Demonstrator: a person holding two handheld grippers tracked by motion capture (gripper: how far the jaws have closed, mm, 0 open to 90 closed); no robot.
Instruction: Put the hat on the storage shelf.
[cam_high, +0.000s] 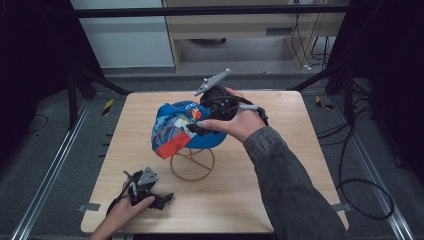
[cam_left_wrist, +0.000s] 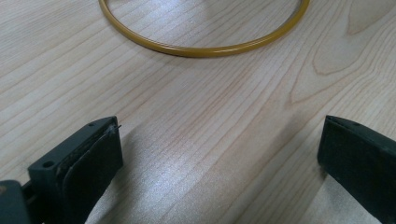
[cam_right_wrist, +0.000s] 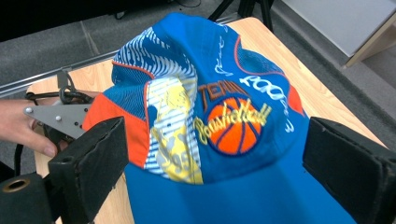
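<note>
- A square, light wooden counter (cam_high: 280, 165) stands on a grey floor, seen from above in the high view.
- Near the middle of the counter, a blue fabric cap with white, yellow and orange basketball print (cam_high: 177, 127) sits on top of a thin gold wire stand with a round base ring (cam_high: 192, 165).
- The cap's orange-edged brim (cam_high: 169, 145) points down and toward the left front of the counter.
- The right claw (cam_high: 197, 130), held by the person's right hand (cam_high: 240, 122), hovers at the cap's right side.
- In the right gripper view, its 2 black jaws stand wide apart, 1 on each side of the cap (cam_right_wrist: 224, 121), gripping nothing.
- A grey 3-cornered plate (cam_high: 212, 81) rises from the top of the right claw.
- The left claw (cam_high: 162, 199), held by the person's left hand (cam_high: 125, 210), rests low at the counter's front left corner, well apart from the cap.
- In the left gripper view, its 2 black jaws are spread wide over bare wood, holding nothing, and the gold base ring (cam_left_wrist: 205, 49) lies ahead of them.
- A grey sleeve (cam_high: 292, 190) covers the right forearm.
</note>
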